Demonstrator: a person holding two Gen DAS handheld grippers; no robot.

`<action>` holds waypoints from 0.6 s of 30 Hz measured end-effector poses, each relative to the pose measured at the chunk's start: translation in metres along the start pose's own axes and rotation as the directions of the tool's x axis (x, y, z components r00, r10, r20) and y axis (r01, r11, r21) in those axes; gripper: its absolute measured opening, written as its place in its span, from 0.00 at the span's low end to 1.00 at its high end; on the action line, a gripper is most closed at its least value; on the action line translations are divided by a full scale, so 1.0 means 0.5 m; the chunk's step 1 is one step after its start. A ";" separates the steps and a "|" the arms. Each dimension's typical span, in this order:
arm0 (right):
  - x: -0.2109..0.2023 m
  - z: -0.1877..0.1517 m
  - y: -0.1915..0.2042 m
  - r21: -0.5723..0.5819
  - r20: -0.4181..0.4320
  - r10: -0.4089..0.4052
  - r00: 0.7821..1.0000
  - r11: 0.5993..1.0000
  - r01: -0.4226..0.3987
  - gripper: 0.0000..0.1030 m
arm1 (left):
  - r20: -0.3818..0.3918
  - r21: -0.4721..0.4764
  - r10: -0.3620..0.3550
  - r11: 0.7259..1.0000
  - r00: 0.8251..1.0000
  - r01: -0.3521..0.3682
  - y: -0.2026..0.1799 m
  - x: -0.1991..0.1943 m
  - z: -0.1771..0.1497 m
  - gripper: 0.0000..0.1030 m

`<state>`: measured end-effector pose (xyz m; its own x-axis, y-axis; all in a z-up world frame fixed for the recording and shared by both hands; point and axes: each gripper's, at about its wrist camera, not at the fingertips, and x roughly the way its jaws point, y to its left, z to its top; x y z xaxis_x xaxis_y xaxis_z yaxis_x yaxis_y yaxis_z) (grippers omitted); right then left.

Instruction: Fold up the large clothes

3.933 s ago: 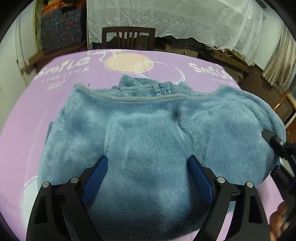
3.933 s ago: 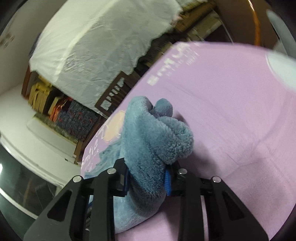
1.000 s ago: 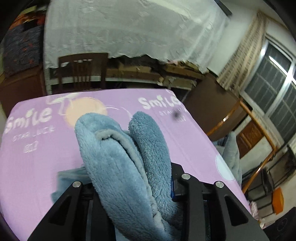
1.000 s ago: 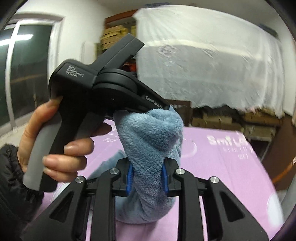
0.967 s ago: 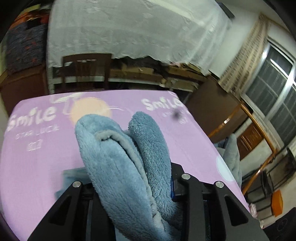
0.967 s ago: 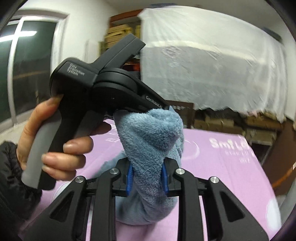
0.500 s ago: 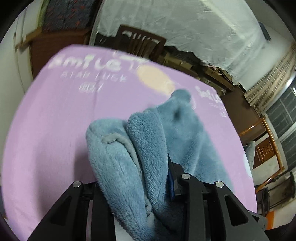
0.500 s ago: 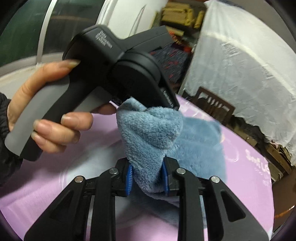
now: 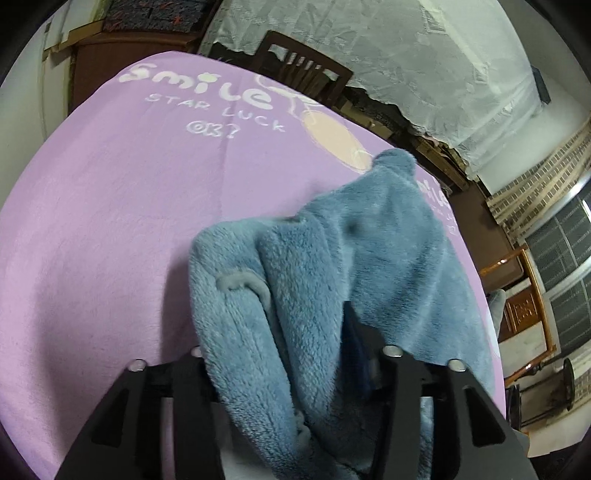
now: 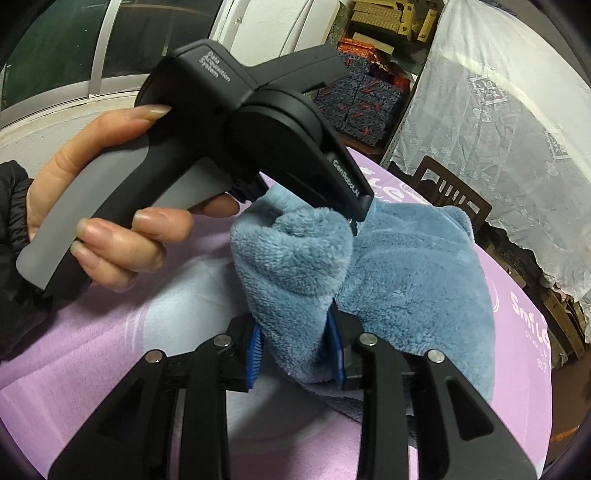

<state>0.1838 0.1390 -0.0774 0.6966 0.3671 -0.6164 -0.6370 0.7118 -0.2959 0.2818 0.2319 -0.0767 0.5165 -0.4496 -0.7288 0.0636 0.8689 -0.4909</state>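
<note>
A purple cloth (image 9: 110,229) printed with "Smile STAR LUCK OK?" in white and a peach circle is covering the desk, and the blue fleece garment (image 9: 369,251) is lying on it toward the right side, its far end reaching up beside the peach circle. The near end is being gathered into thick folds. The left claw (image 9: 273,354) is gripping a bunched double fold of the fleece, which is filling the gap between its fingers and hiding the left one; a grey hem edge is curling on top of the fold. The right claw (image 10: 295,347) is pinching another rolled wad of the same garment between its blue pads (image 10: 337,350), narrow around the fabric. In the right wrist view a hand (image 10: 110,214) with a dark sleeve is holding the grey handle of the left tool just above the fleece, over a pale round print on the cloth.

Behind the desk a dark wooden chair (image 9: 303,74) is standing against a large white lace sheet (image 9: 406,55) draped over stacked furniture. Dark patterned bundles (image 10: 362,103) are sitting on a shelf to the left, cardboard boxes (image 10: 384,18) above them. A barred window (image 9: 561,266) and a wooden rail (image 9: 532,295) are showing at the right.
</note>
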 end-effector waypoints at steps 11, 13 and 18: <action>-0.053 -0.020 -0.013 0.036 0.001 0.085 0.996 0.996 -0.085 0.41 | 0.020 -0.009 0.004 1.000 1.000 -0.004 0.012 -0.031 -0.008 0.66; -0.080 -0.031 -0.014 0.033 0.018 0.123 0.992 0.992 -0.124 0.52 | 0.038 -0.013 0.030 0.999 0.999 -0.030 0.015 -0.047 -0.009 0.65; -0.142 -0.057 -0.023 0.042 0.050 0.182 0.982 0.982 -0.184 0.57 | 0.105 -0.027 0.114 0.993 0.988 -0.112 0.019 -0.099 -0.015 0.64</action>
<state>0.1322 0.0874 -0.0510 0.5850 0.5198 -0.6226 -0.7397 0.6568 -0.1465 0.2504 0.2608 -0.0490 0.6073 -0.3232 -0.7258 -0.0178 0.9078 -0.4191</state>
